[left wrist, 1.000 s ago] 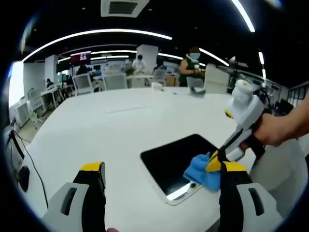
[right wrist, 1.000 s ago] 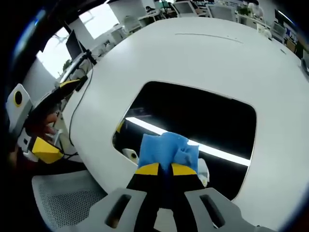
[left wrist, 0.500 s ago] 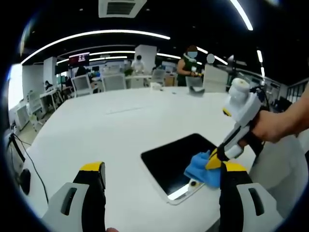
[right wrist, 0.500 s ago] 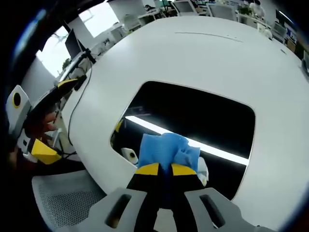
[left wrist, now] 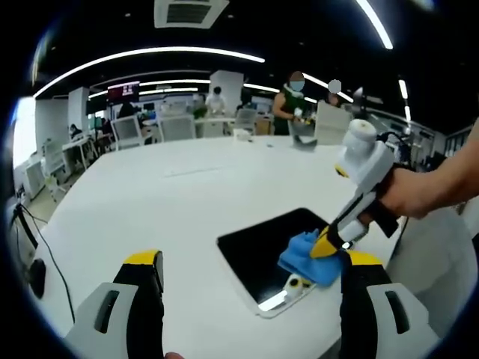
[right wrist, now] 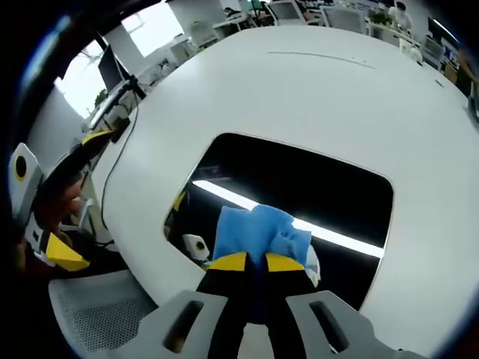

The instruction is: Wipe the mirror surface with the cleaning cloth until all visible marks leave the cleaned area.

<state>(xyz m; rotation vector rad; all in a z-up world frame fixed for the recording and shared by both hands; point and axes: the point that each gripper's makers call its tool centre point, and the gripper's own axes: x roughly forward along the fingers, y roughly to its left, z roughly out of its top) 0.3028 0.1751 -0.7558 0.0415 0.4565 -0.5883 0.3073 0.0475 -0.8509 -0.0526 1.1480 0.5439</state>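
Office desks, chairs and ceiling light strips fill the upper part of the left gripper view, behind a broad white table. On it, lower right of centre, lies the mirror, a dark rounded rectangle in a white frame that reflects a bright ceiling strip. Wiping looks under way rather than finished: the blue cleaning cloth sits on the mirror's near edge, and most of the dark glass beyond it appears free of marks, though small smudges would be hard to tell here. The right gripper has its yellow-tipped fingers closed on the cloth, pressing it to the glass. The left gripper holds nothing, its fingers spread wide above the table, apart from the mirror.
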